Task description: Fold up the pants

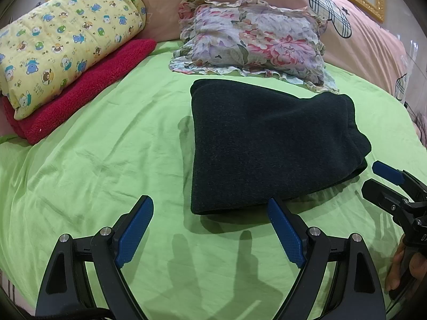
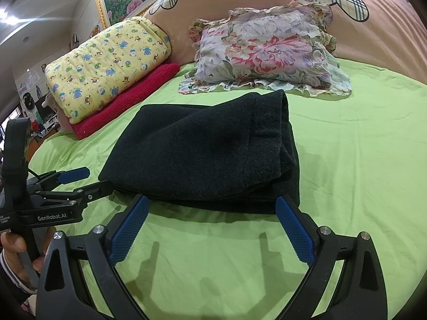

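From my left wrist camera, my left gripper (image 1: 210,229) hangs over the bright green bedsheet (image 1: 106,160) with its two blue-padded fingers spread wide and nothing between them. The dark navy knit pants (image 1: 267,144) lie folded into a compact, thick rectangle on the sheet just ahead of my fingers; my right-hand blue pad (image 1: 285,234) sits just beside the near edge of the bundle, and I cannot tell whether it touches. At the right edge my right gripper (image 1: 379,178) pokes in near the pants' right corner, a hand (image 1: 400,269) wrapped round its handle below. Beyond the pants lies a frilled floral cushion (image 1: 253,42). To the far left a yellow quilt printed with cartoon bears (image 1: 69,45) is stacked on a folded red fleece blanket (image 1: 88,93). A peach duvet with plaid shapes (image 1: 347,5) rises behind everything.

From my right wrist camera, my right gripper (image 2: 213,229) also stands with its blue pads well apart, empty, over the green bedsheet (image 2: 360,160). The folded navy pants (image 2: 208,149) lie straight ahead, their layered edges showing along the near and right sides. My left gripper (image 2: 88,178) reaches in from the left, its fingers apart, one near the pants' left corner. The floral cushion (image 2: 267,53), the yellow quilt (image 2: 106,64) and the red blanket (image 2: 128,98) sit behind.
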Demonstrator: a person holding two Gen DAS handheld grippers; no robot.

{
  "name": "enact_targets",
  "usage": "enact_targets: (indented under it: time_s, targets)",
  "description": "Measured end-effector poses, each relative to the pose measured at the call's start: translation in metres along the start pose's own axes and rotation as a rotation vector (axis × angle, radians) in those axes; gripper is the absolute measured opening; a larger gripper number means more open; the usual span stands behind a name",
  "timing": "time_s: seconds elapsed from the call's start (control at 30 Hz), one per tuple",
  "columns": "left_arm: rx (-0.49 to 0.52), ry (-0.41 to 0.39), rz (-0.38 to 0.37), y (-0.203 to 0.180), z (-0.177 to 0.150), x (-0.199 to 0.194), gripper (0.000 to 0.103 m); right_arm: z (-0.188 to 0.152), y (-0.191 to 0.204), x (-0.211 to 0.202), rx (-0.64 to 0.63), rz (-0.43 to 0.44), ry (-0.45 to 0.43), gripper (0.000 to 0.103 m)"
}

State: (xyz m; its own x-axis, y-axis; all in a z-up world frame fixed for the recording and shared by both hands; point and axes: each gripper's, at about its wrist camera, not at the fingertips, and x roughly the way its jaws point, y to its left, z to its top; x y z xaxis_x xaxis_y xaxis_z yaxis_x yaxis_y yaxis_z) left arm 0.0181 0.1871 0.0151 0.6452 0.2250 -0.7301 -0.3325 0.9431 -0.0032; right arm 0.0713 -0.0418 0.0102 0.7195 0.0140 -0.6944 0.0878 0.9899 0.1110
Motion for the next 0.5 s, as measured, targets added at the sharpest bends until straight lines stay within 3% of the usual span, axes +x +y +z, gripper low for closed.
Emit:
enact_targets:
  time_s: [0.5]
  targets:
    - [0.003,-0.001,-0.002,0.0009,0.0015,0.0009,0.089,-0.0003,0.0,-0.0002,0.0,0.001,-0.001,0.097]
